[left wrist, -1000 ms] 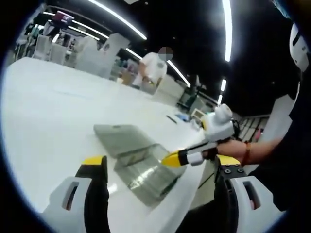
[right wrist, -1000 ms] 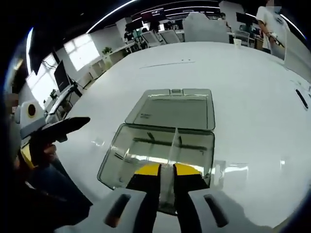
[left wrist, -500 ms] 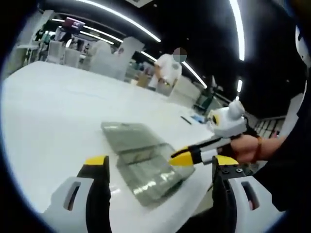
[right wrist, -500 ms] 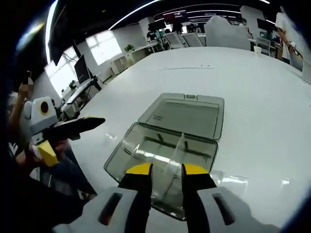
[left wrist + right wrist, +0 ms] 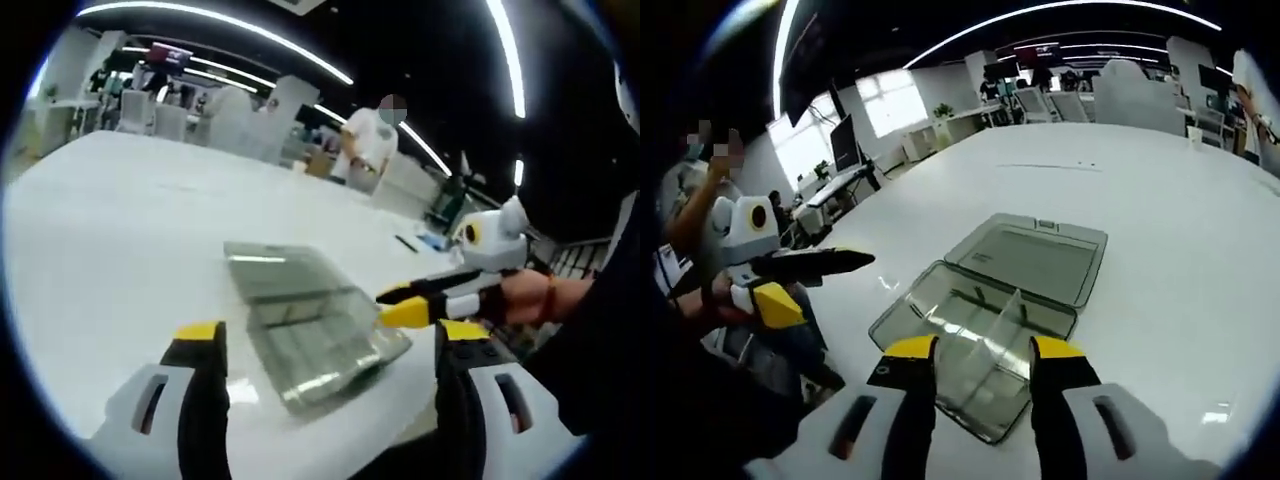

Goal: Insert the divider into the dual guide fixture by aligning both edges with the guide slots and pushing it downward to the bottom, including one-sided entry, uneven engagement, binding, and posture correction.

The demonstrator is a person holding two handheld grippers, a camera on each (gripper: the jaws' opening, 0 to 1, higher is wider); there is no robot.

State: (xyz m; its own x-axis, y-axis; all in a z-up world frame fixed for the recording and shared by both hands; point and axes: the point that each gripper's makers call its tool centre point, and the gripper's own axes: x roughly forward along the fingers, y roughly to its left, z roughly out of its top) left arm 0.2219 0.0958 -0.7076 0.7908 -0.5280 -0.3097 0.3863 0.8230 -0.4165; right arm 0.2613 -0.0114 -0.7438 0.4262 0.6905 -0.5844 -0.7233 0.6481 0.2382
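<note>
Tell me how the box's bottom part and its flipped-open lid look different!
The box's bottom part is deep with walls, while the flipped-open lid is shallow and lies flat on the white table. The bottom part holds a clear divider standing up inside it; the lid holds nothing. The bottom part sits nearest the right claw; the lid lies beyond it. Both are smoky, see-through plastic, joined along one edge.

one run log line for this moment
right gripper: open | clear plastic divider: standing in clear hinged plastic box | left gripper: open
</note>
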